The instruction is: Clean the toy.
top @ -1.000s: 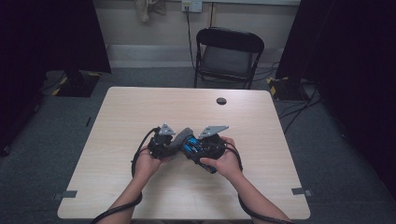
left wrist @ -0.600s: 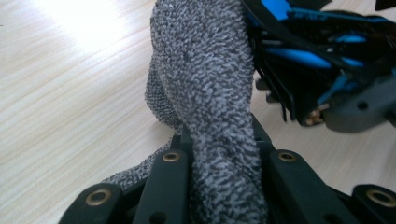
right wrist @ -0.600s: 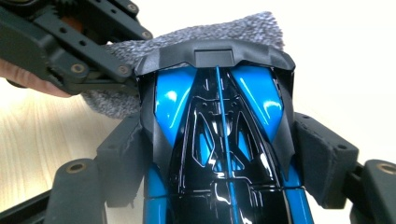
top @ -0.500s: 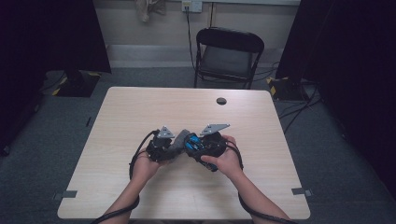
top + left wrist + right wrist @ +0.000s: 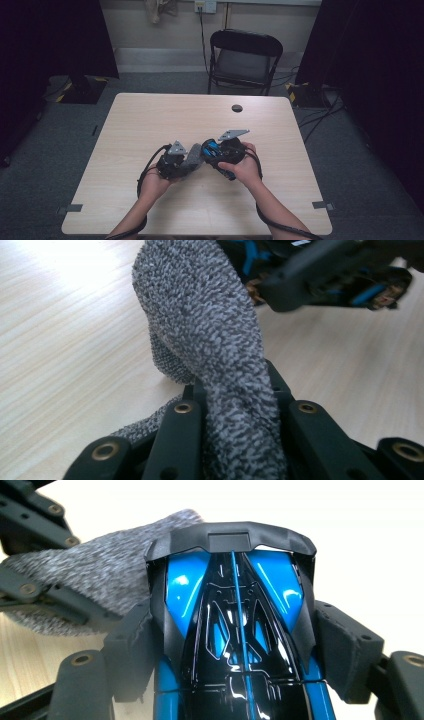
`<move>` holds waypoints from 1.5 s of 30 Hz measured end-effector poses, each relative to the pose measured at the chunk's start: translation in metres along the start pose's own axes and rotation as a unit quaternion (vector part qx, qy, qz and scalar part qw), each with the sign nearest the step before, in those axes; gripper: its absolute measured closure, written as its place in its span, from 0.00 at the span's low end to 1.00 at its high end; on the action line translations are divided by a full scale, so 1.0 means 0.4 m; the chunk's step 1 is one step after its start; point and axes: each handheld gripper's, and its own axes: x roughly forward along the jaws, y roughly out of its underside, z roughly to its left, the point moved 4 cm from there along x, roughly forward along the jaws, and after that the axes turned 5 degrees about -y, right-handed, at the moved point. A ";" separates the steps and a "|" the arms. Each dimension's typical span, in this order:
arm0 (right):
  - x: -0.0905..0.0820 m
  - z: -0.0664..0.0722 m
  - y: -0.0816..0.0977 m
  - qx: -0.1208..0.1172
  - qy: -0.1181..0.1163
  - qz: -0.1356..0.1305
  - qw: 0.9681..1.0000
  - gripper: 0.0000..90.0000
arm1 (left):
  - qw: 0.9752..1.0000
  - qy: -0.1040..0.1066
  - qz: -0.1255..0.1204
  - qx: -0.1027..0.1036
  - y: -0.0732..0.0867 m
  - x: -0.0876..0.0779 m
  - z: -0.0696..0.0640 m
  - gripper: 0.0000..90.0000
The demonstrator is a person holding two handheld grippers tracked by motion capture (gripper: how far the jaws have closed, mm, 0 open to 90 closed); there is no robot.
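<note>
glossy blue-black toy car (image 5: 235, 635), grey cloth (image 5: 210, 335)

1 grey cloth (image 5: 193, 156), 1 blue-black toy car (image 5: 235, 645), 2 grippers: left (image 5: 176, 161) & right (image 5: 220, 152). 1 table (image 5: 150, 120), 1 chair (image 5: 244, 59), 1 small dark disc (image 5: 237, 108).

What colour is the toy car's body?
Glossy blue and black toy car, clearest in the right gripper view.
</note>
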 end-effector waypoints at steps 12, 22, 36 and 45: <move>-0.021 0.018 -0.001 -0.012 -0.018 -0.003 1.000 0.29 | 0.998 -0.050 -0.009 -0.030 -0.004 0.001 0.089 0.84; -0.003 0.043 -0.004 -0.018 -0.025 0.003 1.000 0.29 | 0.999 -0.033 -0.015 0.005 -0.040 0.038 0.055 0.84; -0.016 0.014 0.000 -0.009 -0.013 0.003 1.000 0.29 | 1.000 -0.005 -0.008 0.020 -0.036 0.038 0.020 0.84; -0.021 -0.005 -0.003 0.001 -0.001 0.003 1.000 0.29 | 1.000 0.007 -0.010 0.024 -0.009 0.018 -0.005 0.84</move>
